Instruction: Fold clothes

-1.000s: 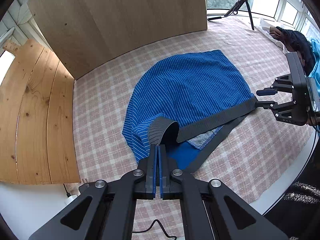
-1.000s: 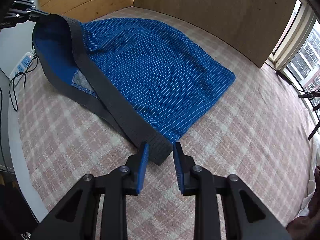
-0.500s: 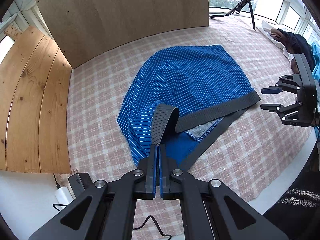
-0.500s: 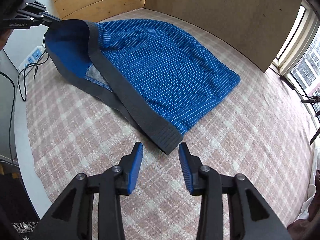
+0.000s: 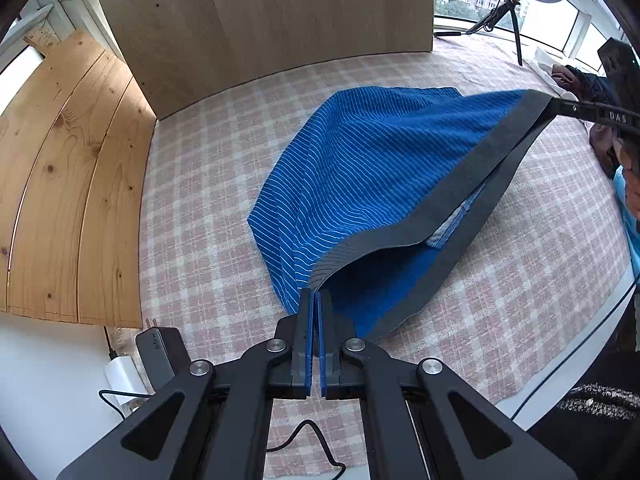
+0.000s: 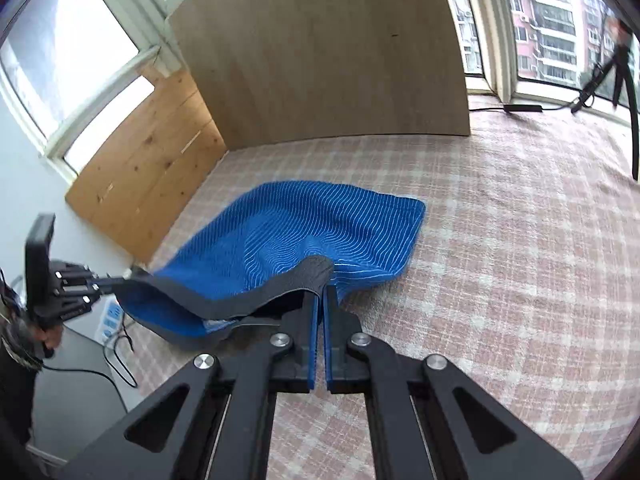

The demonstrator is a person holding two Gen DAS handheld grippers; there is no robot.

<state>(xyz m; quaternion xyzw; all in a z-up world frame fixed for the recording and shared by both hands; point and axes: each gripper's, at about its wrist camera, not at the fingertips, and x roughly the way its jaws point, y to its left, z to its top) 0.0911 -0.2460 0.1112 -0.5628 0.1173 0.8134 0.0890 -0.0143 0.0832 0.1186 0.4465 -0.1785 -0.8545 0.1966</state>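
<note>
A blue white-striped garment (image 5: pixel 360 168) with a dark grey waistband (image 5: pixel 460 196) lies partly on the pink plaid cloth. My left gripper (image 5: pixel 314 294) is shut on one end of the waistband. My right gripper (image 6: pixel 322 290) is shut on the other end (image 6: pixel 312 272); it shows in the left wrist view (image 5: pixel 560 106) at the far right. The waistband is lifted and stretched between both grippers, sagging open in the middle. The garment's far hem (image 6: pixel 400 216) still rests on the cloth. The left gripper also shows in the right wrist view (image 6: pixel 116 280).
Plaid cloth (image 5: pixel 200 200) covers the table. A plywood board (image 5: pixel 260 20) stands at the back and pine planks (image 5: pixel 60 180) at the left. A power strip and charger (image 5: pixel 124 372) lie at the near left edge. A ring-light tripod (image 5: pixel 516 12) stands far right.
My right gripper was open beside the waistband end; it has shut on it and lifted it. Both ends are now raised and the waistband is pulled taut between the grippers.
</note>
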